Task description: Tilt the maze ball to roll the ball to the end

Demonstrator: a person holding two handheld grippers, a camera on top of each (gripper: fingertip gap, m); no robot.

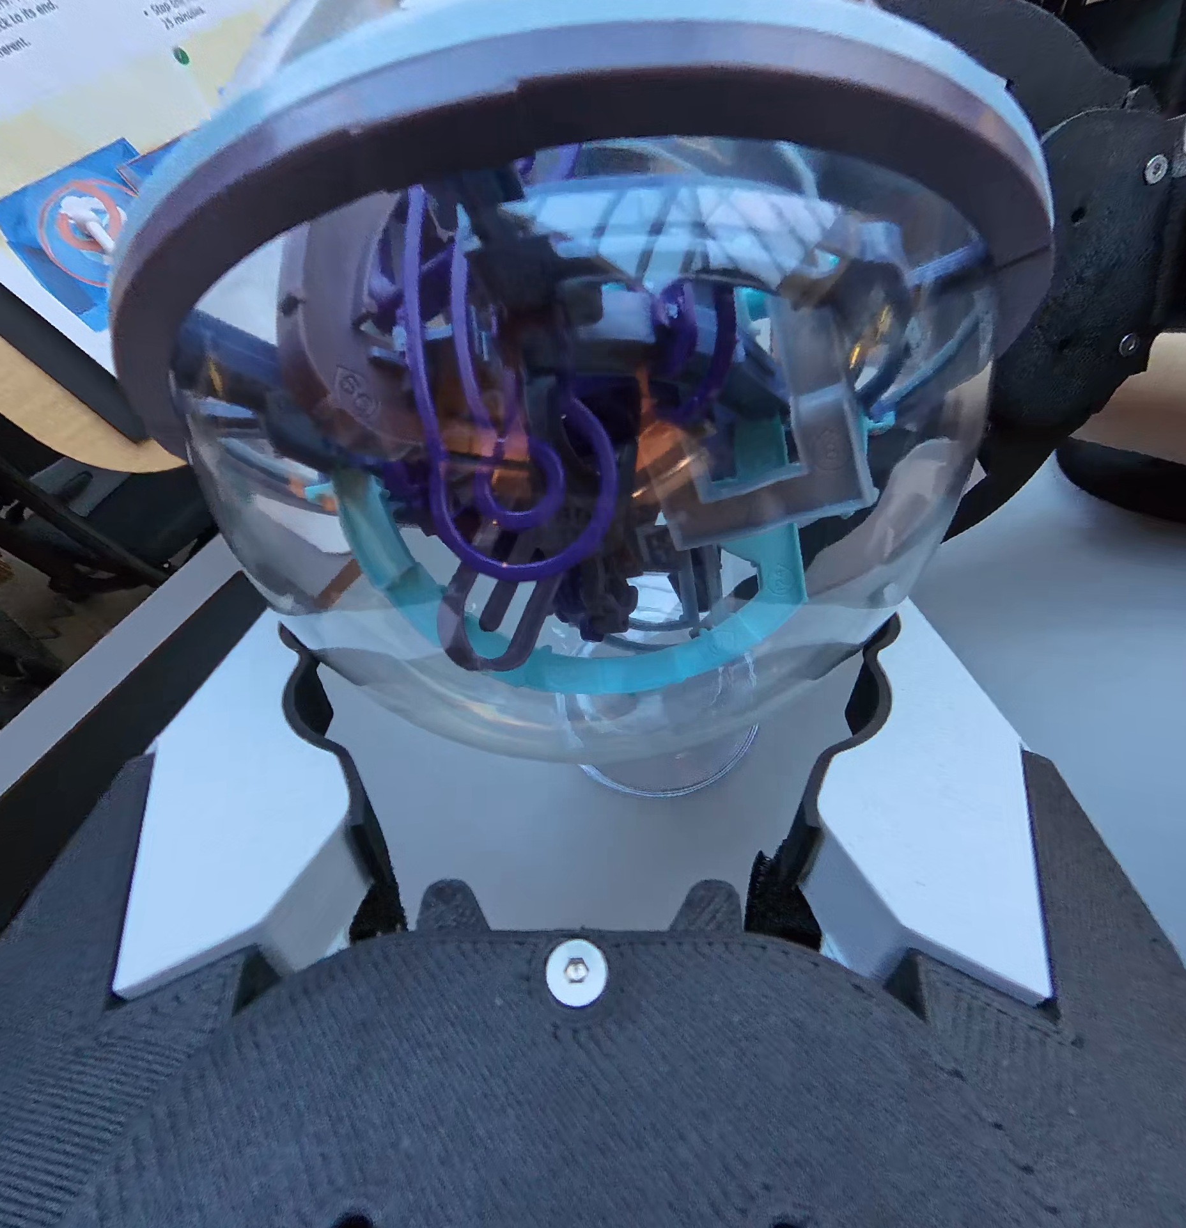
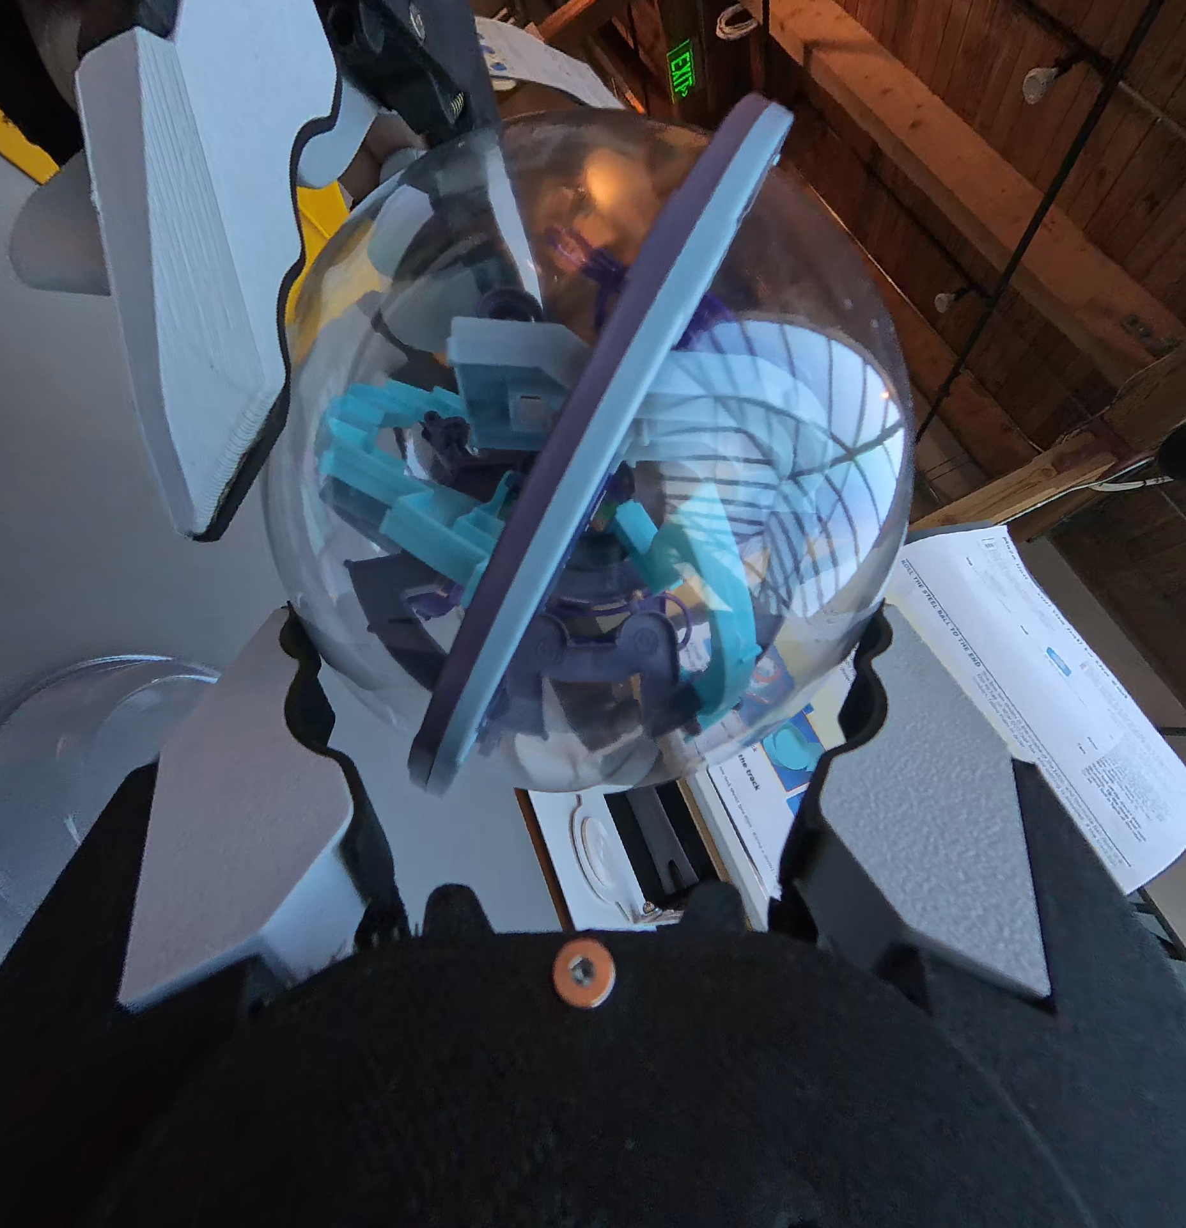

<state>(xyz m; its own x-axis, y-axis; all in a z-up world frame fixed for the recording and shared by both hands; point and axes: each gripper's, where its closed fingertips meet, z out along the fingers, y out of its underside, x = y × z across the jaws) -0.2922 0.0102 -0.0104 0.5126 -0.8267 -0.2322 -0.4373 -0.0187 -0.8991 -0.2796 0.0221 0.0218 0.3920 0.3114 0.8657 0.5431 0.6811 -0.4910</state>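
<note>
The maze ball [image 1: 577, 399] is a clear sphere with teal, purple and grey tracks inside and a dark and pale blue ring around its middle. It is held in the air, tilted, between both grippers. My left gripper [image 1: 587, 664] is shut on its lower half, one white finger against each side. My right gripper [image 2: 583, 631] is shut on the maze ball [image 2: 577, 432] from another side, and its black body shows in the left wrist view [image 1: 1108, 279]. One left finger [image 2: 191, 299] presses the sphere at upper left. I cannot pick out the small rolling ball.
A clear round stand [image 1: 670, 777] sits on the white table [image 1: 1075, 631] right under the sphere; it also shows in the right wrist view [image 2: 78, 731]. A printed instruction sheet [image 1: 78, 133] lies behind, also seen in the right wrist view [image 2: 1042, 698]. Wooden beams [image 2: 975, 199] are overhead.
</note>
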